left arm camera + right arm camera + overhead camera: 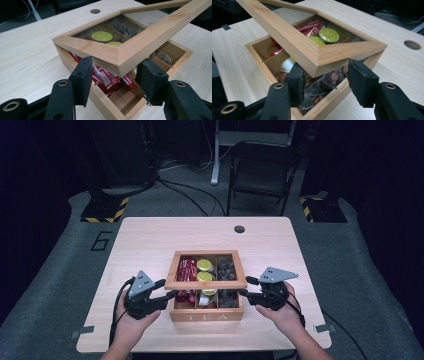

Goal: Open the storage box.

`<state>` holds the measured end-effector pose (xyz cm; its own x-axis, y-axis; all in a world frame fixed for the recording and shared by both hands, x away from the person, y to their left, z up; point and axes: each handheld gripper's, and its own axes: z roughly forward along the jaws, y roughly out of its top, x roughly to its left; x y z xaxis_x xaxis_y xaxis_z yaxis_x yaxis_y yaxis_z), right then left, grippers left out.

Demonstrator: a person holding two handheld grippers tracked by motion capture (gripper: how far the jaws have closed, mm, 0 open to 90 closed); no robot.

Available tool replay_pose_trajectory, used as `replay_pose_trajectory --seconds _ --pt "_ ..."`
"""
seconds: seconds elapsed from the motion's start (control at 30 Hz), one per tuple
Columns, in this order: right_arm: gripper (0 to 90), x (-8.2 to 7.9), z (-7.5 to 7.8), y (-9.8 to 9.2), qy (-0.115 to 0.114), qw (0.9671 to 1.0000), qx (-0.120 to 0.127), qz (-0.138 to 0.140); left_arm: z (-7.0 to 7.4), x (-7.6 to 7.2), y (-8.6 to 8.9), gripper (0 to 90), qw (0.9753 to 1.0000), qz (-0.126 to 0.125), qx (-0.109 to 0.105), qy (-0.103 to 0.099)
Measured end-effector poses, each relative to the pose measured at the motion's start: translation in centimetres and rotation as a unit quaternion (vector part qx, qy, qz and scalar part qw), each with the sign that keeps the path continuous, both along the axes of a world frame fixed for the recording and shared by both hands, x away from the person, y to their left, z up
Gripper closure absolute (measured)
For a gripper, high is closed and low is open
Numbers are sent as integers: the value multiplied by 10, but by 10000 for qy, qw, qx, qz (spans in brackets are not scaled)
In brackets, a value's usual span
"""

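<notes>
Two tools work the tea box [206, 312] near the desk's [140, 240] front edge: left tool [167, 296] and right tool [246, 292], both w/ jaws spread, sit under the lid's [206, 283] front corners. Lid is part-raised, mid-swing, direction unclear. Next: keep both corners level.

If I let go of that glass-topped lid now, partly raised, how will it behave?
The lid looks like a stiff wooden frame with a clear pane, so it should not flex. It stands partly raised over the tea box, apparently hinged at the far edge, so it would probably drop shut. The pane may be fragile; lower it gently.
</notes>
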<state>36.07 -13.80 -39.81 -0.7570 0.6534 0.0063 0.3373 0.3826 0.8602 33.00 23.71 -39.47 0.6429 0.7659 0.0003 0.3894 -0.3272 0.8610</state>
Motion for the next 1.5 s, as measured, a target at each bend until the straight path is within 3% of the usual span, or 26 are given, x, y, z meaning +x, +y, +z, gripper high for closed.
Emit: replay_pose_trajectory --seconds 0.27,0.6,0.9,1.1,1.5 --pt "491 9 15 1 -232 9997 57 -10 17 13 -2 472 9998 100 -51 -157" --pt "481 21 23 5 -484 9987 38 -163 28 24 -3 501 9997 172 -41 -171" --pt "497 35 30 10 -624 9978 -99 -202 41 37 -1 513 9992 255 -249 -169" --pt "524 51 31 12 -514 9982 -141 -292 46 44 -1 515 9988 302 -343 -184" --pt "558 79 27 11 -243 9989 -151 -371 60 56 1 547 9988 312 -320 -188"
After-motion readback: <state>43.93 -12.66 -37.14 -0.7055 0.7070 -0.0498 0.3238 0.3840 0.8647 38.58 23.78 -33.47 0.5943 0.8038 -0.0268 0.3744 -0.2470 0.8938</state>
